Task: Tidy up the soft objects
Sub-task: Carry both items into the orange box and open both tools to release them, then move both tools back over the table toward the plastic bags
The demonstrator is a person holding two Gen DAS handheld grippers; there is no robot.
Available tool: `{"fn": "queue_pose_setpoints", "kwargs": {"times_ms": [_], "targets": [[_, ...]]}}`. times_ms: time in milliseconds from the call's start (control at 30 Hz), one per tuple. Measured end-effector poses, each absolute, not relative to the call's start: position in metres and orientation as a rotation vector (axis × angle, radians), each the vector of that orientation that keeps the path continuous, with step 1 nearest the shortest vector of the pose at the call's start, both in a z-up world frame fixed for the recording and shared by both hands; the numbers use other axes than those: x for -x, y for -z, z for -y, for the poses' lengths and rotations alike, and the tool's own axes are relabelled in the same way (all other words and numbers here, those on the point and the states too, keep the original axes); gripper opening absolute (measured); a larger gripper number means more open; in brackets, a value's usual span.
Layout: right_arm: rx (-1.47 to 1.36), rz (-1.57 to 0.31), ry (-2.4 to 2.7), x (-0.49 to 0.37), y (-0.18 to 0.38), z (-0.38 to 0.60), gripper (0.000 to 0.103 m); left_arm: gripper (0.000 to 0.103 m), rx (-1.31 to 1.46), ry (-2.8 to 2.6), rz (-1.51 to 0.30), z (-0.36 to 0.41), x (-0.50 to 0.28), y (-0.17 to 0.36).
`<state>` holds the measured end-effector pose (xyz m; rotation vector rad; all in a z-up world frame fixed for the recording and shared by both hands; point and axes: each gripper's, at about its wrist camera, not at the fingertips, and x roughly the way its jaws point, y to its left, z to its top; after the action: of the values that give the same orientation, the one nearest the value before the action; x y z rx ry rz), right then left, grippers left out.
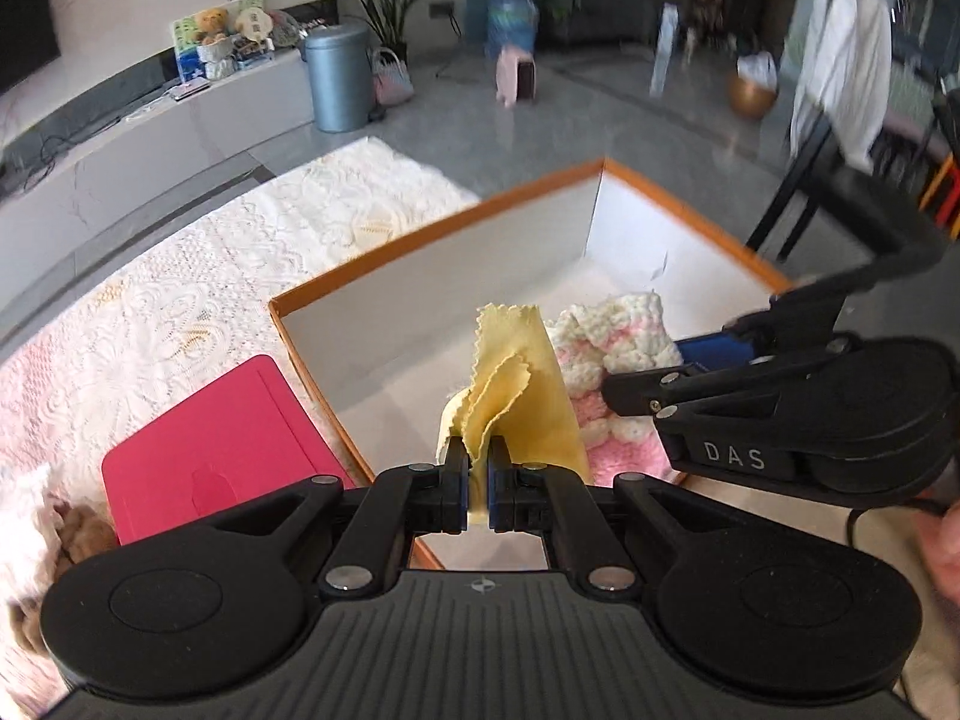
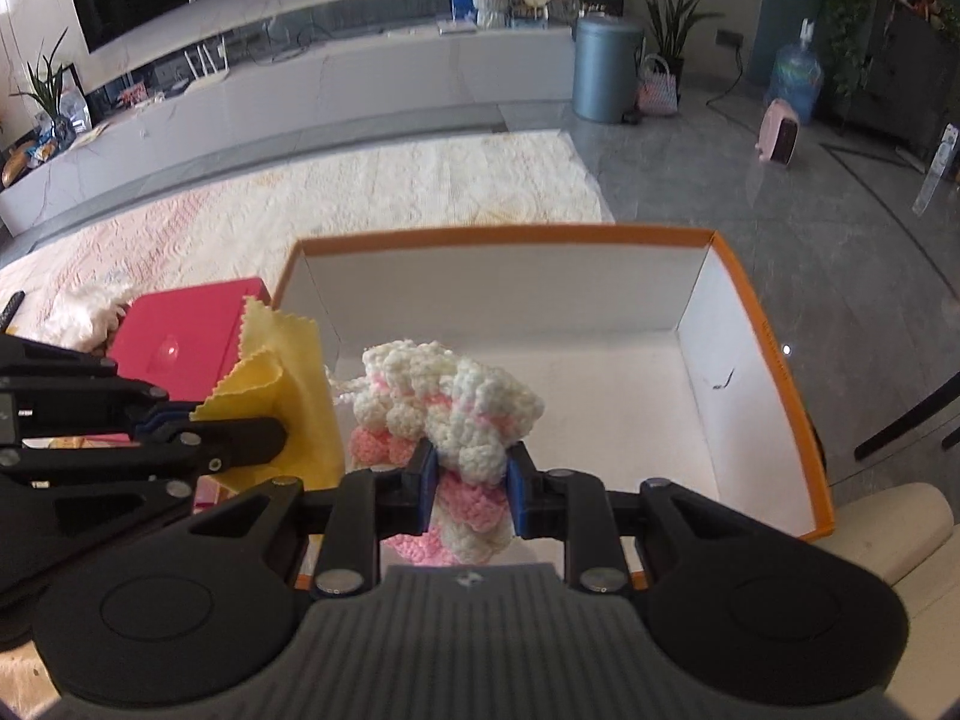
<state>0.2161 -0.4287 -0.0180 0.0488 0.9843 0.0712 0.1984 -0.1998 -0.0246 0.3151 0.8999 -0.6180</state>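
Two tools over the orange-rimmed box (image 2: 774, 360), both loaded. Left tool (image 1: 477, 468) is clenched on a yellow cloth (image 1: 522, 384), held above the box's left part just right of the red lid (image 1: 222, 438). Right tool (image 2: 471, 480) grips a pink-and-white crocheted piece (image 2: 456, 408) over the box's white interior.

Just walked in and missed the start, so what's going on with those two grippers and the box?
A person is packing soft things into the orange-rimmed white cardboard box. The left gripper is shut on a yellow pinked-edge cloth, the right gripper on a pink and white crocheted piece. Both hang over the box, not yet released. A red flat case lies beside it.
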Motion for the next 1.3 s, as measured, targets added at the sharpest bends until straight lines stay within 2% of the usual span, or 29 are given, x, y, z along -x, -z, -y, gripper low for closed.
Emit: {"fn": "queue_pose_setpoints", "kwargs": {"times_ms": [333, 633, 733, 833, 900, 1000, 1067, 1300], "targets": [[-0.059, -1.109, -0.090, -0.229, 0.052, 0.428, 0.026, 0.007, -0.466, 0.592, -0.994, 0.216, -0.202, 0.047], [-0.024, -1.125, -0.094, -0.231, 0.057, 0.421, 0.032, 0.015, -0.512, 0.575, -1.019, 0.221, -0.202, 0.057], [0.008, -1.113, -0.089, -0.229, 0.053, 0.418, 0.032, 0.025, -0.497, 0.581, -1.016, 0.222, -0.202, 0.055], [0.038, -1.098, -0.078, -0.227, 0.049, 0.417, 0.038, 0.035, -0.492, 0.585, -0.999, 0.220, -0.201, 0.051], [0.054, -1.089, -0.066, -0.225, 0.046, 0.418, 0.040, 0.049, -0.490, 0.591, -0.973, 0.219, -0.199, 0.046], [0.052, -1.074, -0.049, -0.222, 0.039, 0.425, 0.050, 0.057, -0.471, 0.601, -0.953, 0.214, -0.196, 0.037], [0.043, -1.063, -0.040, -0.219, 0.033, 0.429, 0.054, 0.060, -0.458, 0.599, -0.937, 0.211, -0.194, 0.030], [0.019, -0.981, -0.021, -0.204, 0.004, 0.433, 0.058, 0.060, -0.336, 0.593, -0.849, 0.185, -0.182, 0.002]]}}
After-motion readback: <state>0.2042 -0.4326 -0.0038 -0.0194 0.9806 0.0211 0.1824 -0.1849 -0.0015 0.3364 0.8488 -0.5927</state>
